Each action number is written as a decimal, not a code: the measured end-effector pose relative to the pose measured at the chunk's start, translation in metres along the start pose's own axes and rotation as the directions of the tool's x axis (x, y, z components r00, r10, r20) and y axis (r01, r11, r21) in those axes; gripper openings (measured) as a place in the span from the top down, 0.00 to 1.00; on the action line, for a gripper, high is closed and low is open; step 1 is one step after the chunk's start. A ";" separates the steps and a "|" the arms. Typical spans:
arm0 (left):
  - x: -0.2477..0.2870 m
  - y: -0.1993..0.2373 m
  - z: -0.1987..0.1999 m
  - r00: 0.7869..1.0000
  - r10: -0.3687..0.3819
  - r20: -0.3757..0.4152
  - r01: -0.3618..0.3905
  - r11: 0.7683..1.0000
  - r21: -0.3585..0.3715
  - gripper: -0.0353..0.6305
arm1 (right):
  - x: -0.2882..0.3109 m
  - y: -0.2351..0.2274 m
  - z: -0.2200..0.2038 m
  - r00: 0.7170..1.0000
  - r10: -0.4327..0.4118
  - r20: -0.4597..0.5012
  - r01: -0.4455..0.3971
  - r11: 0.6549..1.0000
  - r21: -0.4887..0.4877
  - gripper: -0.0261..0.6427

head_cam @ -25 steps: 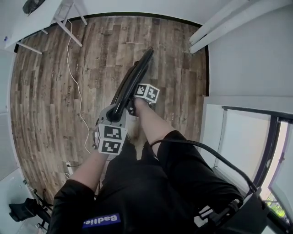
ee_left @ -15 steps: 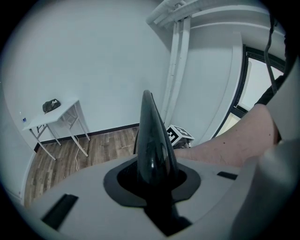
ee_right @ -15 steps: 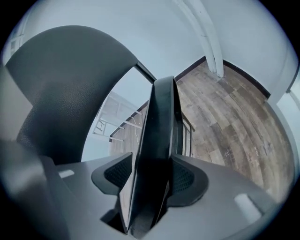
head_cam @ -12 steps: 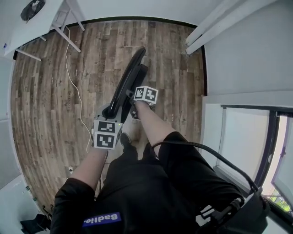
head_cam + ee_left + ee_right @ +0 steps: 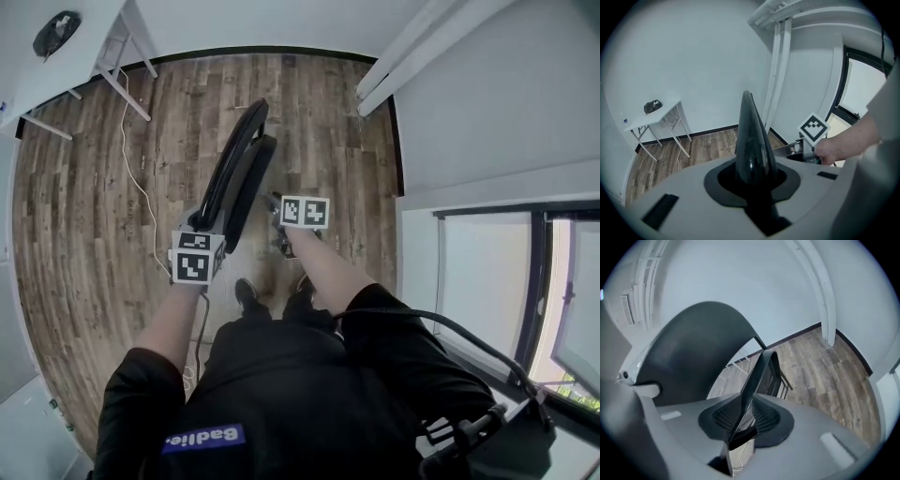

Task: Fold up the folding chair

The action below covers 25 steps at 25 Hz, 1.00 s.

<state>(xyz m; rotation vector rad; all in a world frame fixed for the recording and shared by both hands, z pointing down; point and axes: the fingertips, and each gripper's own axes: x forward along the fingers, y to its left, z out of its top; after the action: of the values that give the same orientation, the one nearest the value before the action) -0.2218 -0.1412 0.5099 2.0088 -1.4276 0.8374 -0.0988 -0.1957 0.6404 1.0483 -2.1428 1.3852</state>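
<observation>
Now, left claw [image 5: 751,182] pinching folding chair [image 5: 239,173], right claw [image 5: 740,420] just closing onto it, white table [image 5: 89,52] beyond

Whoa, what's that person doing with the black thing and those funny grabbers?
A person stands on the brown wooden floor, folding up a black folding chair. It already looks folded nearly flat. The left gripper has its jaws clamped on the chair's thick edge. The right gripper has just been closing its jaws, with a thin black bar of the chair between them.
</observation>
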 end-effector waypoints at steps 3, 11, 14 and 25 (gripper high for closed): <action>-0.001 0.003 -0.001 1.000 0.006 -0.002 -0.006 1.000 -0.003 0.83 | -0.044 0.000 0.003 0.999 0.007 0.053 -0.005 0.999 -0.038 0.93; -0.006 0.009 0.000 1.000 0.008 0.003 -0.008 1.000 0.000 0.83 | -0.147 0.017 -0.007 0.981 0.053 0.186 -0.023 0.987 -0.160 0.96; -0.008 0.009 -0.001 1.000 0.007 0.002 -0.007 1.000 -0.005 0.83 | -0.178 0.028 -0.012 0.973 0.067 0.221 -0.019 0.977 -0.214 0.96; -0.012 0.009 0.001 1.000 0.009 0.009 -0.009 1.000 0.012 0.83 | -0.235 0.063 -0.020 0.944 0.068 0.324 0.066 0.920 -0.386 0.96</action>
<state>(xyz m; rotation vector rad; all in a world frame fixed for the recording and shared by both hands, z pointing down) -0.2329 -0.1374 0.5012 2.0189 -1.4401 0.8442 0.0041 -0.0731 0.4565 1.1753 -2.5189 0.7577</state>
